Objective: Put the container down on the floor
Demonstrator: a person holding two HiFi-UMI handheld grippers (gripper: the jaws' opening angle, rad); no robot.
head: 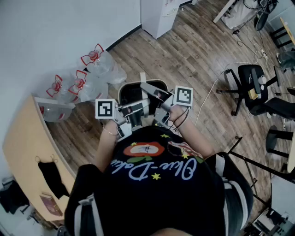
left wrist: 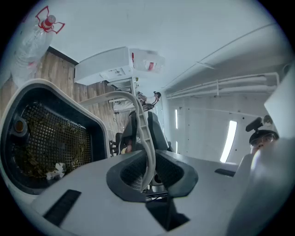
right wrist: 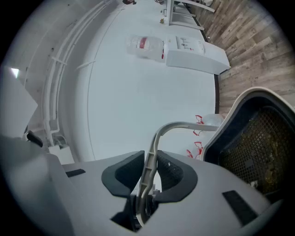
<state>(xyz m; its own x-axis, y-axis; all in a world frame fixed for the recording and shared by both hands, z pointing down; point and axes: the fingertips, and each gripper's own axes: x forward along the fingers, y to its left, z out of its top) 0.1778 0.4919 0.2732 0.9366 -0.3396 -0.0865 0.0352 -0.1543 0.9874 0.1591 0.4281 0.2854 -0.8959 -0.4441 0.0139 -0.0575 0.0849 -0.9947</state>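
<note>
The container (head: 131, 88) is a dark bin with a pale rim, hanging over the wooden floor in front of the person. Its mesh inner basket (left wrist: 50, 143) holds brownish scraps. A thin pale handle (left wrist: 146, 138) arches from the rim. My left gripper (left wrist: 150, 177) is shut on that handle, and the right gripper (right wrist: 148, 177) is shut on the same handle (right wrist: 154, 147) from the other side. In the head view both grippers, left (head: 120, 120) and right (head: 162, 110), sit close together above the container, hiding most of it.
Clear plastic bags with red ties (head: 87, 73) lie on the floor against the white wall. A wooden shelf (head: 27, 152) stands at the left. A white cabinet (head: 159, 14) is at the back. Office chairs (head: 251, 87) and cables are on the right.
</note>
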